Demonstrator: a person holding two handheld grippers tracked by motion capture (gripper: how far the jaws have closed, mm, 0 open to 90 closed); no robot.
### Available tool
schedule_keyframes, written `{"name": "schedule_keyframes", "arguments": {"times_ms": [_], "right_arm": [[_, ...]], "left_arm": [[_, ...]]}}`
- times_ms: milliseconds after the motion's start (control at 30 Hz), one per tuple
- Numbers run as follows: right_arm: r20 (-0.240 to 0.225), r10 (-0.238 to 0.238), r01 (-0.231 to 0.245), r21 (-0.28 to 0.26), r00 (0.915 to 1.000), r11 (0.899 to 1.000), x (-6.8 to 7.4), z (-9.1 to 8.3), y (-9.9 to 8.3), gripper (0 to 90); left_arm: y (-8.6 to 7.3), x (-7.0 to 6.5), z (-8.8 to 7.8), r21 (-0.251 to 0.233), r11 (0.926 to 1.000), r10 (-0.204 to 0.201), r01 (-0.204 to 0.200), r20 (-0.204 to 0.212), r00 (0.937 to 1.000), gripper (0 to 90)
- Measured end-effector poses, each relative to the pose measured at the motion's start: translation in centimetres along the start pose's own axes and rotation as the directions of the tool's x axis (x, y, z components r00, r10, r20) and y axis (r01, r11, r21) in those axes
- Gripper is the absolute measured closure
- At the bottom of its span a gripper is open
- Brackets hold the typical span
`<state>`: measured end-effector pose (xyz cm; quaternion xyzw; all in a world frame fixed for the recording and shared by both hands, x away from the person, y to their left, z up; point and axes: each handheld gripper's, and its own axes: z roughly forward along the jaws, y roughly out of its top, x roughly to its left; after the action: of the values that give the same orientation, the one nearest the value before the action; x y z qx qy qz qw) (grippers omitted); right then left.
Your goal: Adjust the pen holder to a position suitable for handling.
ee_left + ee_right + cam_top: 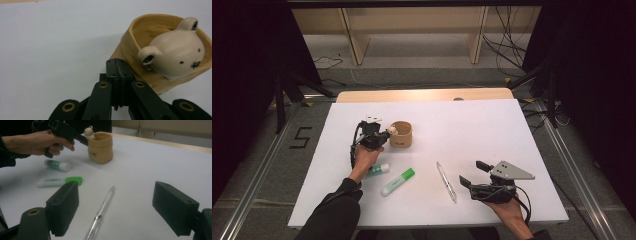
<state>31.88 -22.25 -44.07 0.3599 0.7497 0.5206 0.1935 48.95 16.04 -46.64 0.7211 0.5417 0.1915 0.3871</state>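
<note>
Tan pouch (140,37): soft, leather-like material, matt, smooth, with a folded rim that creases.
Bear figure (175,53): cream, hard, smooth, satin sheen, looks like ceramic or plastic.
Left gripper (117,72): black matt plastic jaws with brass-coloured rivets at the links.
Right gripper (115,207): black matt pads, faintly grainy; grey flat plate (511,171) on top, dull finish.
Pen (101,213): clear glossy plastic barrel with a metallic band.
Highlighter (60,181): white plastic body, glossy green cap.
Glue stick (57,165): smooth white and green plastic.
Table cover (472,125): white, matt, paper-like sheet over a pale wood tabletop (422,95).
</note>
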Motion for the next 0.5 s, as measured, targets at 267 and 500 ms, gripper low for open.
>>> {"name": "schedule_keyframes", "arguments": {"times_ms": [267,500], "right_arm": [[-0.002,-0.003,0.003,0.005,1.0000,1.000,0.1,0.1,0.0,22.1],[-0.002,-0.003,0.003,0.007,1.0000,1.000,0.0,0.1,0.0,22.4]], "left_arm": [[0.2,-0.7,0.1,0.011,0.9999,0.008,-0.008,0.001,1.0000,89.0],[0.0,-1.4,0.7,0.042,0.9990,0.013,-0.014,0.018,0.9998,89.0]]}}
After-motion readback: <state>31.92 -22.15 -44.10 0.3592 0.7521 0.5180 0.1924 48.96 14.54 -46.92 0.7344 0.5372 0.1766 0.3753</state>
